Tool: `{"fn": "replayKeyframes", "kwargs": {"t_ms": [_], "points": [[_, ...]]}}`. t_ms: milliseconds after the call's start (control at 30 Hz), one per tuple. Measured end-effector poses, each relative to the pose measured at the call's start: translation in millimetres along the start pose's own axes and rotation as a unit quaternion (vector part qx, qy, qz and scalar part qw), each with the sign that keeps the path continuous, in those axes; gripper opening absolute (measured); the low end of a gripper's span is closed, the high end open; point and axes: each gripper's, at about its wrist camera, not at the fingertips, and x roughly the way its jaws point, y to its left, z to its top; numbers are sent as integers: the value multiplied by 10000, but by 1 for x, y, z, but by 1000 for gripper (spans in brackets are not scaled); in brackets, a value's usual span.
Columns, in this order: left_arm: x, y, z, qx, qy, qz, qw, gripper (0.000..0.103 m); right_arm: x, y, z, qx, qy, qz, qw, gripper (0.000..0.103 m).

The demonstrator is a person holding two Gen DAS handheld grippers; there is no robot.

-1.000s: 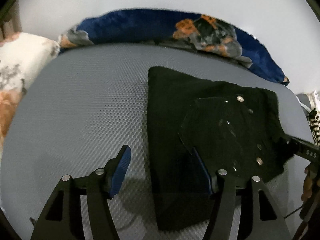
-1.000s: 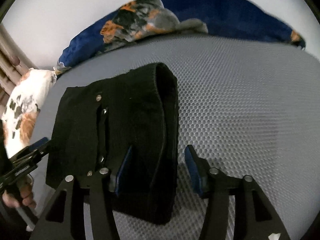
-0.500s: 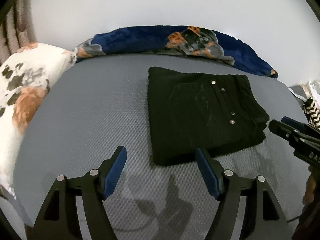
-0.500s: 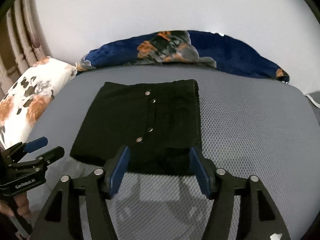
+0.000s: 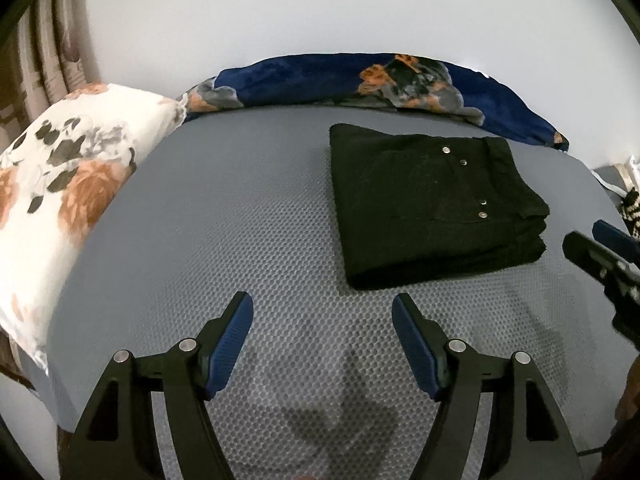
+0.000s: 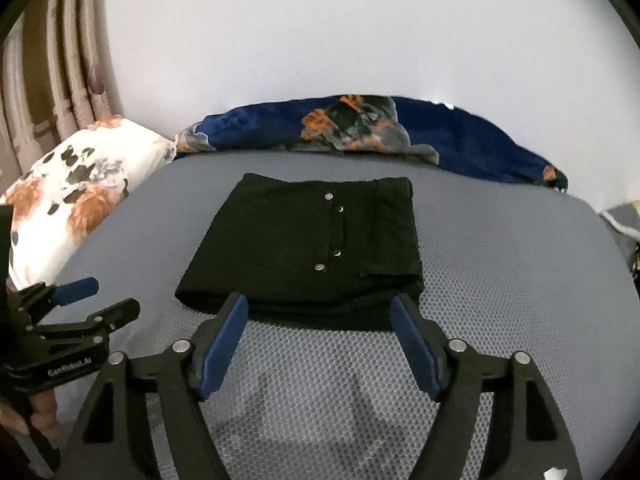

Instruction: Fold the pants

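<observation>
The black pants (image 5: 424, 208) lie folded into a thick rectangle on the grey mattress (image 5: 224, 224), with metal buttons on the top layer. My left gripper (image 5: 322, 308) is open over bare mattress, short of the pants and to their left. In the right wrist view the pants (image 6: 304, 248) sit straight ahead; my right gripper (image 6: 319, 307) hovers at their near edge, its jaws opening, with nothing pinched between the blue pads. The left gripper (image 6: 96, 300) also shows at that view's left edge, and the right gripper (image 5: 596, 244) at the left wrist view's right edge.
A white floral pillow (image 5: 60, 184) lies along the left side of the mattress. A dark blue floral blanket (image 5: 360, 80) is bunched against the white wall behind. Curtains (image 6: 52, 80) hang at far left. A hand (image 6: 24, 420) holds the left gripper's handle.
Both grippers have pulled back from the pants and opened wider. The folded pants now lie flat and free, farther from both cameras.
</observation>
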Motion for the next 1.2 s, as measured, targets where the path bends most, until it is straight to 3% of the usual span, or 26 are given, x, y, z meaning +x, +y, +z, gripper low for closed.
{"fn": "replayKeyframes", "kwargs": {"t_ms": [233, 1200], "points": [[9, 1, -4, 16, 72, 68, 9999, 72, 4, 15, -8, -288, 63, 41, 9996, 72], [18, 0, -8, 74, 137, 261, 9995, 72, 23, -5, -20, 222, 479, 196, 9984, 74]]}}
